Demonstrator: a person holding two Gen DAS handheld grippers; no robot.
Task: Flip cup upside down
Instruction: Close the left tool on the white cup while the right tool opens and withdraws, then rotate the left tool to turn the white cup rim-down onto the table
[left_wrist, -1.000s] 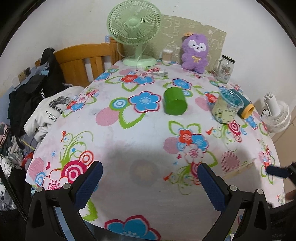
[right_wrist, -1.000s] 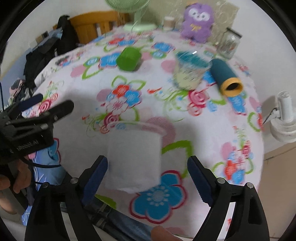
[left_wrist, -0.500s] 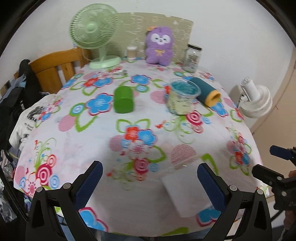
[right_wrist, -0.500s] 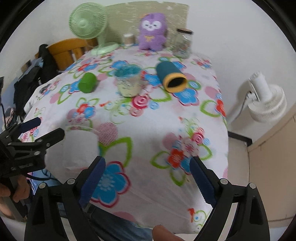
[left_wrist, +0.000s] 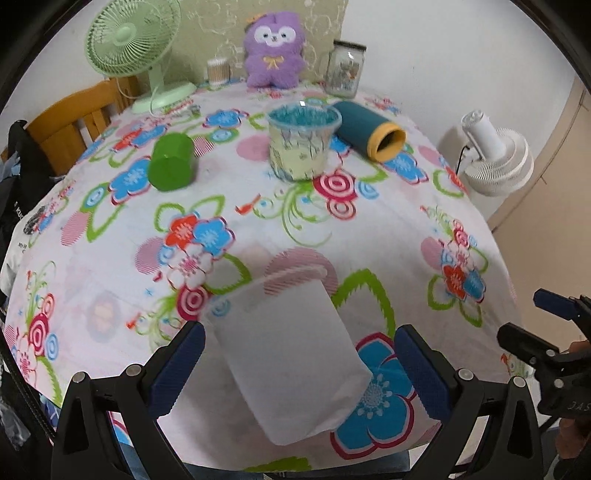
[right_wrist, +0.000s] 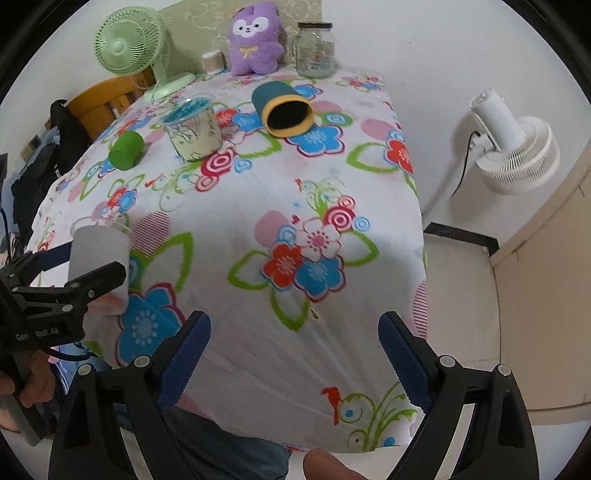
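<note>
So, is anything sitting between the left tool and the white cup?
Nothing visible. The white cup stands upright near the table's front edge, framed by the open left tool, with only floral tablecloth around it. The fingers aren't touching it.

- We see a floral tablecloth (left_wrist: 369, 229) covering the table.
- A green cup (left_wrist: 171, 161) lies on its side at our left.
- Near the middle stands a patterned tub (left_wrist: 301, 142) with blue contents.
- Just beside the tub lies a teal tumbler (left_wrist: 367, 130), its yellow-rimmed mouth toward us.
- Along the far edge we find a green desk fan (left_wrist: 135, 40), a small cotton-swab container (left_wrist: 218, 72), a purple plush toy (left_wrist: 273, 50) and a glass jar (left_wrist: 345, 68).
- A wooden chair (left_wrist: 70, 127) stands at the left.
- A white fan (right_wrist: 517, 147) stands off the table at the right.
</note>
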